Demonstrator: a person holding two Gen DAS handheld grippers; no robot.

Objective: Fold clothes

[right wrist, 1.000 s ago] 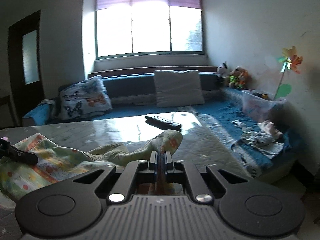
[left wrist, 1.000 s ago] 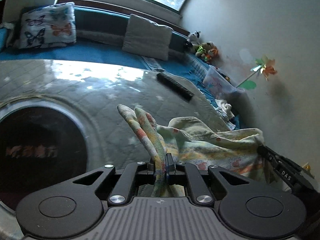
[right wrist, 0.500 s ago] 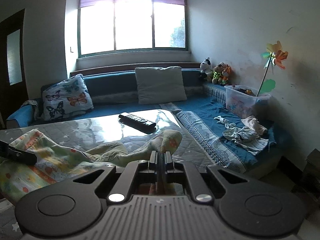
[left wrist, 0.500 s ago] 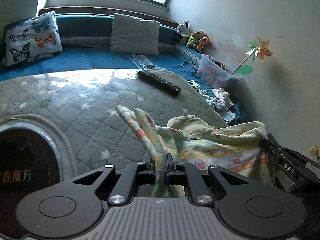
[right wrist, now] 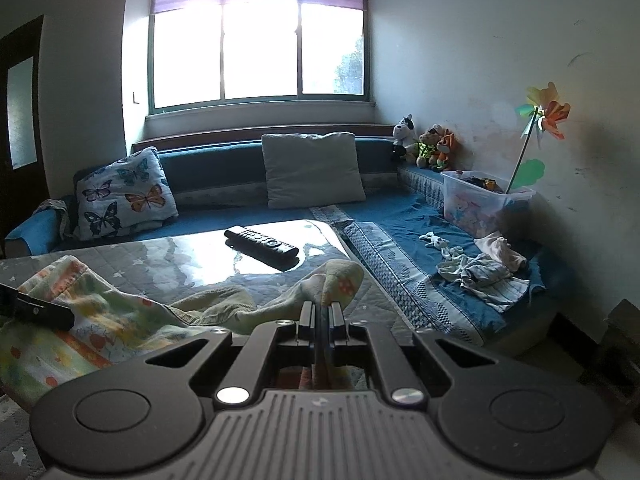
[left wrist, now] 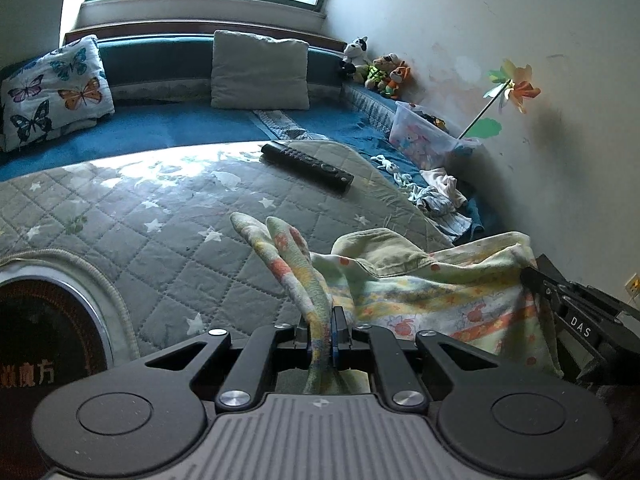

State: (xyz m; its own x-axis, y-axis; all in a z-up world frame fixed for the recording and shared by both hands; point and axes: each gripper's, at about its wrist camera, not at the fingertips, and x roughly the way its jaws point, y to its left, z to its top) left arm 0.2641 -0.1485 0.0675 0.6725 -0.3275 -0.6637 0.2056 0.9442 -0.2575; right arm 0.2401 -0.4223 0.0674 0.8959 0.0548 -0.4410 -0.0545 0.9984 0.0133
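A pale yellow printed garment (left wrist: pixel 432 292) with orange and green marks is stretched between my two grippers above the quilted grey table cover (left wrist: pixel 168 216). My left gripper (left wrist: pixel 323 320) is shut on one bunched corner of it, and that corner sticks up past the fingertips. In the right wrist view the garment (right wrist: pixel 100 320) sags to the left, and my right gripper (right wrist: pixel 321 312) is shut on another bunched corner. Each gripper shows at the edge of the other's view, the right gripper (left wrist: pixel 576 320) on the right and the left gripper (right wrist: pixel 36 310) on the left.
A black remote control (left wrist: pixel 307 166) lies on the far part of the table. A dark round inset (left wrist: pixel 44 344) shows at the left. A blue sofa (right wrist: pixel 224 216) with cushions runs behind, with loose clothes (right wrist: pixel 480 270) and a clear plastic box (right wrist: pixel 480 200) at the right.
The left wrist view has swung across the table, so the round inset slid leftward and the remote came nearer the centre. Both grippers stay shut on the garment, stretched as before.
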